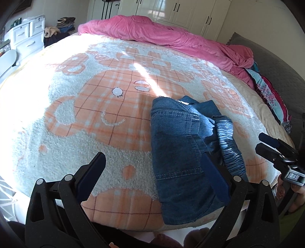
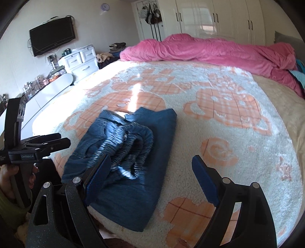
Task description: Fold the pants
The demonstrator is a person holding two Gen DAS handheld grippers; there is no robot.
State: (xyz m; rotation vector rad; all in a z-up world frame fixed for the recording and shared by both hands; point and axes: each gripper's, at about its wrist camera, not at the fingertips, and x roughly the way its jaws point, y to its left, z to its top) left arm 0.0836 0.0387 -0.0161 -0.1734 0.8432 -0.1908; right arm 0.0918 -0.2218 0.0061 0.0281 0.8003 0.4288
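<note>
Folded blue denim pants [image 1: 175, 148] lie near the front edge of the bed on a white and orange plaid blanket [image 1: 95, 106]. Their gathered elastic waistband [image 2: 129, 150] sits on top. My left gripper [image 1: 153, 157] is open just above the bed. Its right finger hangs over the pants and its left finger over bare blanket. My right gripper [image 2: 151, 158] is open too, with its left finger above the waistband and its right finger over blanket. Nothing is pinched in either one. Each gripper shows in the other view: right gripper [image 1: 259, 142], left gripper [image 2: 63, 140].
A pink duvet [image 1: 162, 36] is bunched along the far side of the bed. Patterned bedding [image 1: 270, 95] and a grey headboard [image 1: 276, 72] are at the right. White drawers [image 2: 80, 61], a wall TV [image 2: 52, 41] and a cluttered counter stand left. Wardrobes [image 2: 219, 17] line the back.
</note>
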